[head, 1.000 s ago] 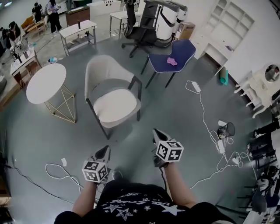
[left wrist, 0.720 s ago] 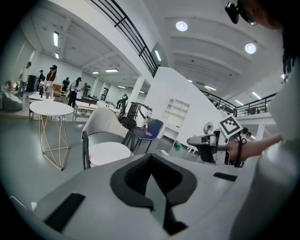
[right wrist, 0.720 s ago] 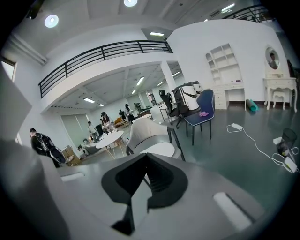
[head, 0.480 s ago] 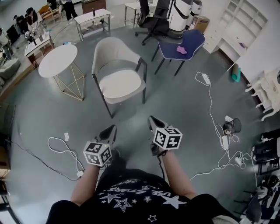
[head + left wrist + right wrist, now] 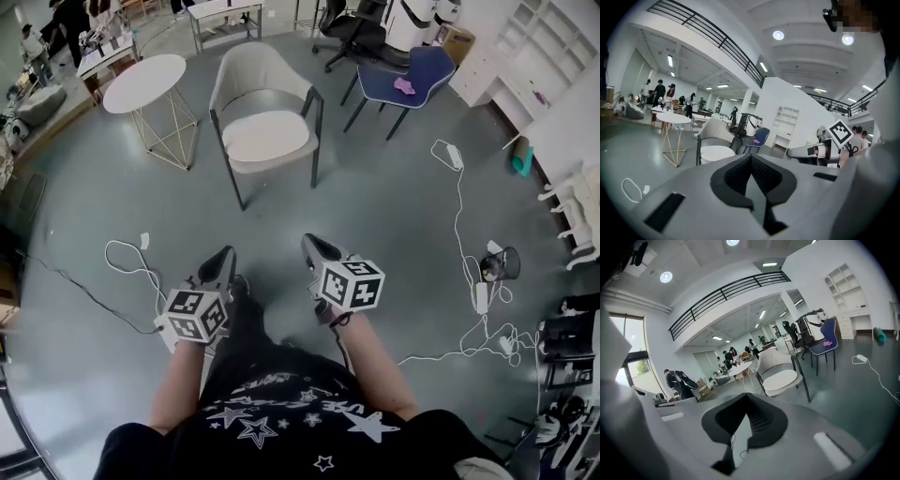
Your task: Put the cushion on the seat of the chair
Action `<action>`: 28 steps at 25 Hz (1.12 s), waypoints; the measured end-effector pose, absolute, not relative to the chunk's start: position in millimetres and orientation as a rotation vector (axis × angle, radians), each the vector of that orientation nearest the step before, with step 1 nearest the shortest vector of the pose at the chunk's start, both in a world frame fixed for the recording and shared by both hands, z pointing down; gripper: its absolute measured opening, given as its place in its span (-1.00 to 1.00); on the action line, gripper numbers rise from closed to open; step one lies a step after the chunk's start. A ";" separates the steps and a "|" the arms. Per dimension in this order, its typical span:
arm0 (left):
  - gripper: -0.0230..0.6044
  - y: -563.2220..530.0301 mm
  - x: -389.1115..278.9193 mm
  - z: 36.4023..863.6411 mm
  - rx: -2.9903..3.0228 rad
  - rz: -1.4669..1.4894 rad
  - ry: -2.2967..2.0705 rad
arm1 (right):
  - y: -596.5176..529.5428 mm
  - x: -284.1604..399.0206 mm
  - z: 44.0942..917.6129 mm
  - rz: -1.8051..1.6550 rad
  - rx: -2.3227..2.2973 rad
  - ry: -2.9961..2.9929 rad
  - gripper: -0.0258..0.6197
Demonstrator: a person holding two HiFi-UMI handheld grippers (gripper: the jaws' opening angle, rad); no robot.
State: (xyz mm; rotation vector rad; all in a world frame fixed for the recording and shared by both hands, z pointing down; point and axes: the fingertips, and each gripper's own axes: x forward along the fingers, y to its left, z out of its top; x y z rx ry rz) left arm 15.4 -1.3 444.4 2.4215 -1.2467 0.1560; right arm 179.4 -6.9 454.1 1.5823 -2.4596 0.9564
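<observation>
Found left gripper (image 5: 223, 261) with jaws pressed together, nothing between them. Found right gripper (image 5: 312, 246) likewise closed and empty. Observed white cushion (image 5: 268, 140) lying on seat of grey chair (image 5: 251, 75), well apart from both grippers (round white table (image 5: 143, 82) just beside chair). Noted loose cables (image 5: 122, 258) trailing across floor (image 5: 394, 187).

No legible text, label, brand or number anywhere

Three chairs: one grey armchair (image 5: 246, 70), one blue chair (image 5: 428, 66), one black office chair (image 5: 361, 37). One round white counter (image 5: 145, 82). One white cushion (image 5: 269, 139).
</observation>
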 end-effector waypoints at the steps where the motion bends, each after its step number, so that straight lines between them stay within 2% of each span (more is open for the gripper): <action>1: -0.90 7.6 9.0 445.7 2.397 0.159 -1.275 | 0.0 180.7 456.5 0.973 1.576 -2.461 -0.91; 16: -0.90 52.6 -37.8 440.5 2.300 0.231 -1.415 | 28.3 150.0 482.3 1.125 1.470 -2.472 -0.91; 21: -0.90 63.2 -31.8 447.6 2.313 0.214 -1.369 | 40.7 143.5 485.8 1.089 1.468 -2.447 -0.91; 28: -0.90 91.4 -51.3 440.4 2.379 0.185 -1.280 | 71.9 100.2 468.0 1.001 1.493 -2.459 -0.91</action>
